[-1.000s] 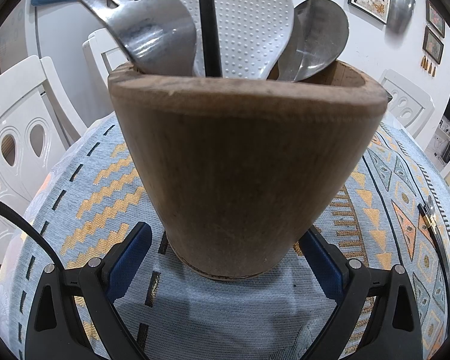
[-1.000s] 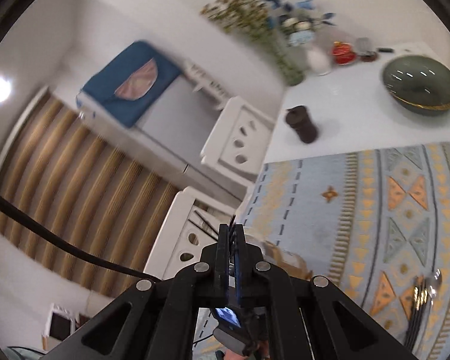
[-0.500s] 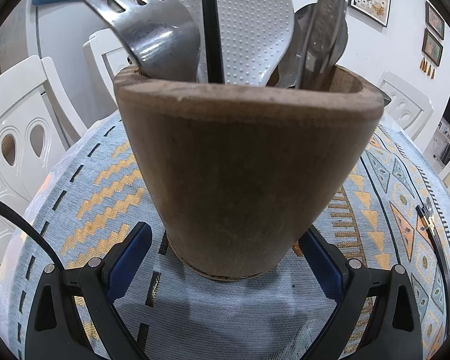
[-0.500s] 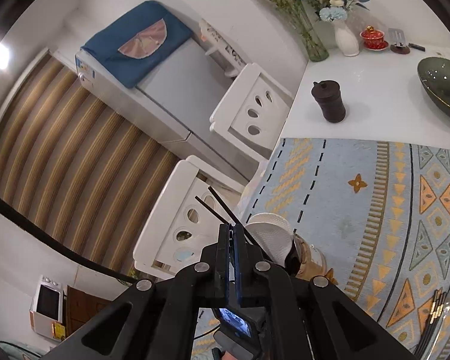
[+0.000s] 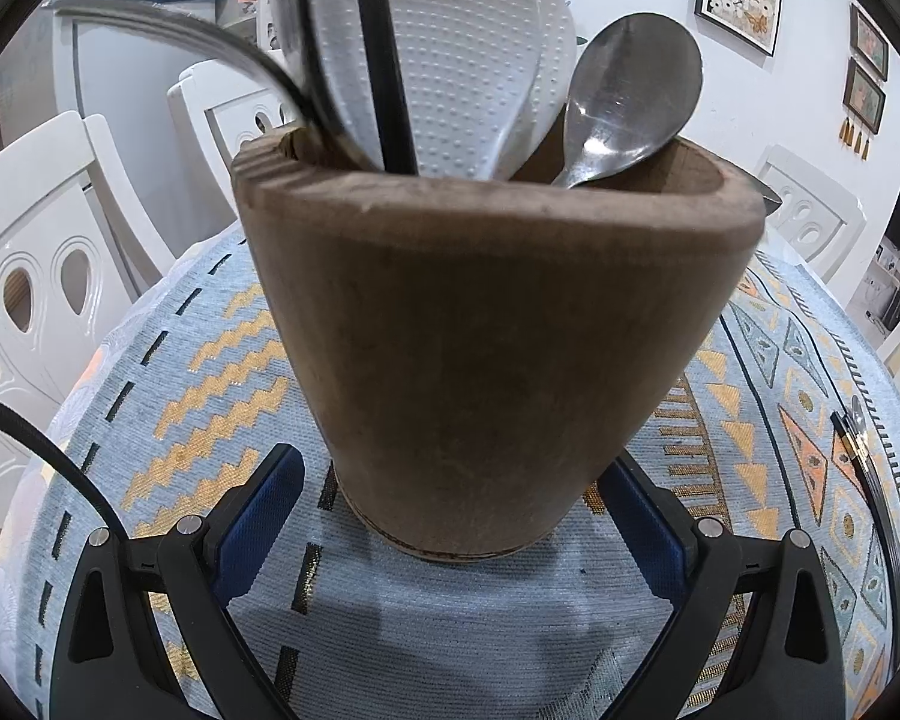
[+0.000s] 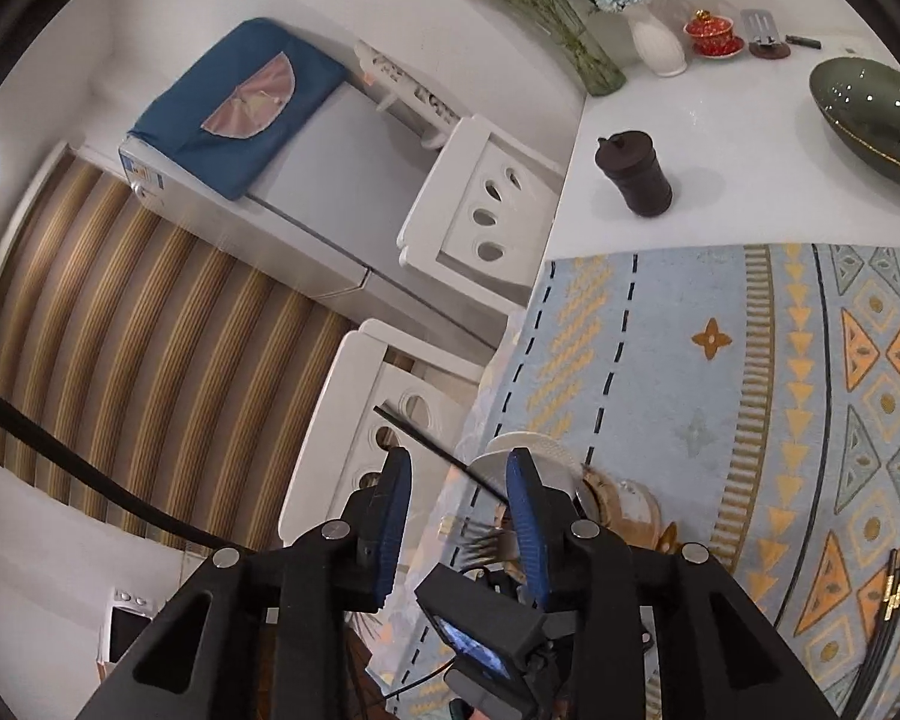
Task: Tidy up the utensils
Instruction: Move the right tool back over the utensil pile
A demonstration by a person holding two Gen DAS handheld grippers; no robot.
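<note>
Left gripper [image 5: 450,516] straddles the base of the wooden utensil holder [image 5: 486,348], jaws wide, blue pads [image 5: 258,516] flanking it; contact can't be confirmed. The holder stands on the patterned tablecloth [image 5: 210,372] and carries a white dotted spatula [image 5: 450,60], steel spoon [image 5: 630,90], black chopstick [image 5: 384,60] and a fork [image 5: 210,48] leaning left. Right gripper [image 6: 459,510] hovers above the holder [image 6: 624,510], jaws just been opening, narrow gap, nothing between them. Spare cutlery [image 6: 888,612] lies far right of it near the cloth's edge. Open cloth ahead; white chairs [image 6: 486,210] crowd the table's left edge.
</note>
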